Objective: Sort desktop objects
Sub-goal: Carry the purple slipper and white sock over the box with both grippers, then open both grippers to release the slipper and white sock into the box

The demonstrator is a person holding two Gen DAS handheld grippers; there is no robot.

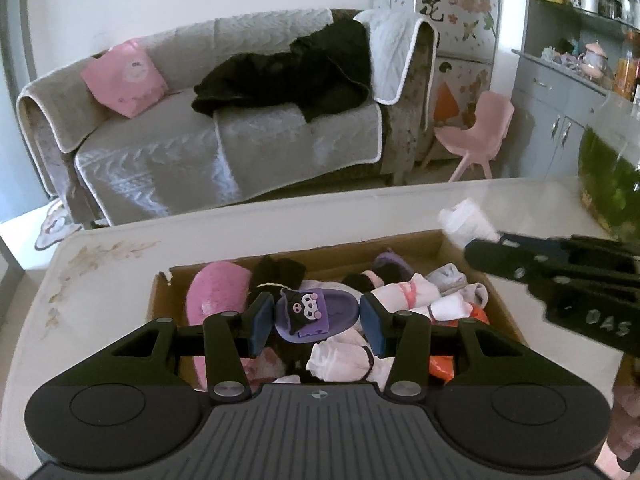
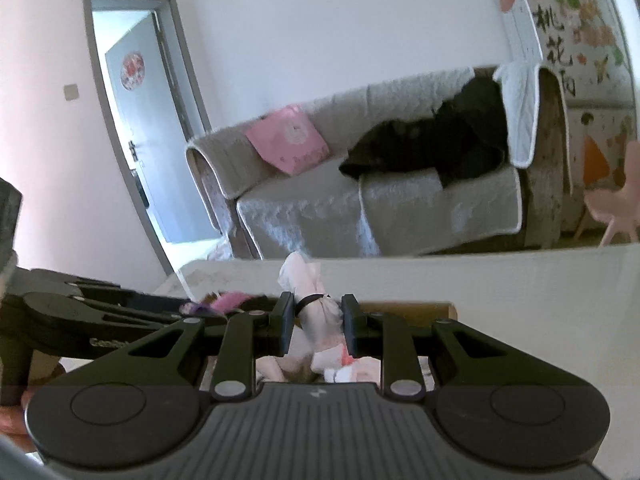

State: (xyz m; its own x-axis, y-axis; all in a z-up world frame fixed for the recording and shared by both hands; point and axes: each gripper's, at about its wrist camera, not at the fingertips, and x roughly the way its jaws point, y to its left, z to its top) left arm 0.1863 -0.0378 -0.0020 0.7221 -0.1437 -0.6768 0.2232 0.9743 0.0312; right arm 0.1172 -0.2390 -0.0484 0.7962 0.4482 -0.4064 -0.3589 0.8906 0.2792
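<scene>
A purple slipper [image 1: 340, 306] with a cartoon charm is clamped between the blue pads of my left gripper [image 1: 315, 320], just above an open cardboard box [image 1: 344, 254] full of rolled socks [image 1: 416, 294] and slippers. At the right edge of the left wrist view my right gripper [image 1: 480, 246] reaches over the box's far corner, carrying a white sock bundle [image 1: 466, 220]. In the right wrist view that gripper [image 2: 316, 316] is shut on the sock bundle [image 2: 304, 280], which is tied with a black band. The left gripper [image 2: 176, 306] shows at the left, and the box rim [image 2: 420, 308] lies behind the fingers.
The box stands on a pale table [image 1: 120, 248] with a flower print. A fluffy pink slipper [image 1: 216, 292] lies at the box's left end. A green tank [image 1: 608, 184] sits on the table's far right. Beyond the table are a grey sofa [image 1: 200, 152] and a pink chair [image 1: 476, 136].
</scene>
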